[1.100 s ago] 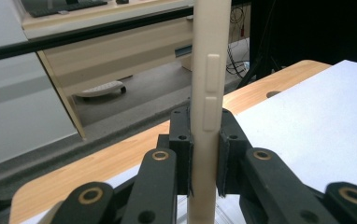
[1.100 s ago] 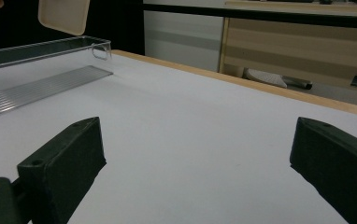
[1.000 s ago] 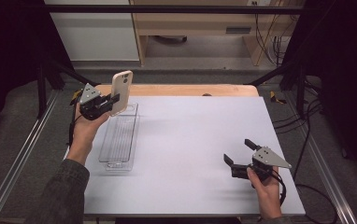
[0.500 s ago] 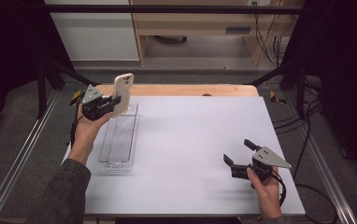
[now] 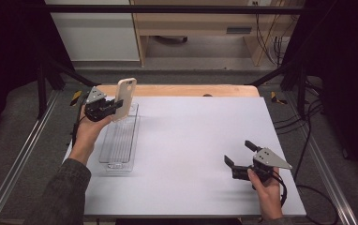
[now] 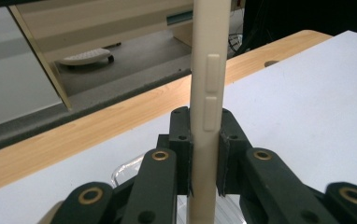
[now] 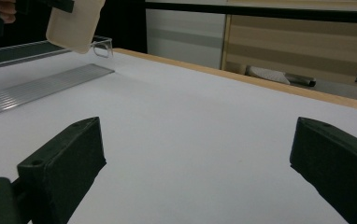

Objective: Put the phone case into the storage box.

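- The left gripper (image 5: 116, 106) is up in the air over the far end of the clear tray (image 5: 119, 140), its jaws clamped tight on a cream phone case (image 5: 125, 97).
- In the left gripper view the phone case (image 6: 206, 112) stands upright on its edge between the jaws, side buttons facing us, one pad pressed on each face.
- The clear tray lies flat on the white table (image 5: 191, 145), long side running away from the person; the case hangs above it, not touching.
- Well off to the right of the tray, the right gripper (image 5: 237, 154) sits low over the table, jaws spread wide, nothing between them.
- From the right gripper view, the tray (image 7: 41, 84) and the case (image 7: 75, 23) show far off.
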`<control>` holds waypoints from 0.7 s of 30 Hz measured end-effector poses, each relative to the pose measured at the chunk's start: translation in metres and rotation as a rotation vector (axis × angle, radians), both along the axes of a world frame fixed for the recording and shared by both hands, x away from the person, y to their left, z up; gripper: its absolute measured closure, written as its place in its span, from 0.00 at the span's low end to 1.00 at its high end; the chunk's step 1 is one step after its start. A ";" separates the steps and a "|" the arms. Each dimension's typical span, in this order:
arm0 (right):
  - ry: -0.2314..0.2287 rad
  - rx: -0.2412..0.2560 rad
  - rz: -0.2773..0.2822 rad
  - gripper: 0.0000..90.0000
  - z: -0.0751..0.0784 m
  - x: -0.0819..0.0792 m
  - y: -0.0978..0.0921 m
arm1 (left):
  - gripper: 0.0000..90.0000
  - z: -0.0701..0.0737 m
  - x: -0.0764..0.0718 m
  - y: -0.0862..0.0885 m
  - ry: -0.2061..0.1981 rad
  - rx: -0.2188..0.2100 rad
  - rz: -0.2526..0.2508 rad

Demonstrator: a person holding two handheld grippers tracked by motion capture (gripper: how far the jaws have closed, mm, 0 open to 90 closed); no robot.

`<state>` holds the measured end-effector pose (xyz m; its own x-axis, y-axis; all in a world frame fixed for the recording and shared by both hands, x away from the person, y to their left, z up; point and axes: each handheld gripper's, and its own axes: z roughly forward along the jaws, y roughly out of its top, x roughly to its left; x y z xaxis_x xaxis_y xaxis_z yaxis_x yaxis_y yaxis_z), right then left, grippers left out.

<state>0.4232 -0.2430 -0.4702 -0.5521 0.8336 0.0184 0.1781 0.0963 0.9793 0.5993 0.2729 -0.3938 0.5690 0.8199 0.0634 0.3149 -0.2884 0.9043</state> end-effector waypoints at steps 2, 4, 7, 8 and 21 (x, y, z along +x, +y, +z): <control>0.000 -0.001 0.002 0.04 0.000 0.000 0.000 | 0.88 -0.002 0.001 0.000 0.014 -0.003 0.000; 0.001 0.000 0.003 0.04 0.000 0.000 0.001 | 0.88 -0.004 0.003 0.001 0.023 0.005 0.002; 0.003 0.005 0.001 0.04 0.000 0.000 0.000 | 0.88 -0.007 0.004 0.002 0.035 -0.005 0.006; 0.003 0.006 0.000 0.04 -0.001 0.000 0.000 | 0.88 -0.007 0.004 0.002 0.038 -0.004 0.007; 0.008 0.007 0.002 0.04 -0.001 0.001 0.000 | 0.88 -0.016 0.008 0.000 0.064 0.006 0.000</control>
<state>0.4241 -0.2427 -0.4712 -0.5535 0.8323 0.0286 0.1854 0.0896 0.9786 0.6068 0.2729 -0.4100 0.5717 0.8198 0.0320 0.3720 -0.2938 0.8805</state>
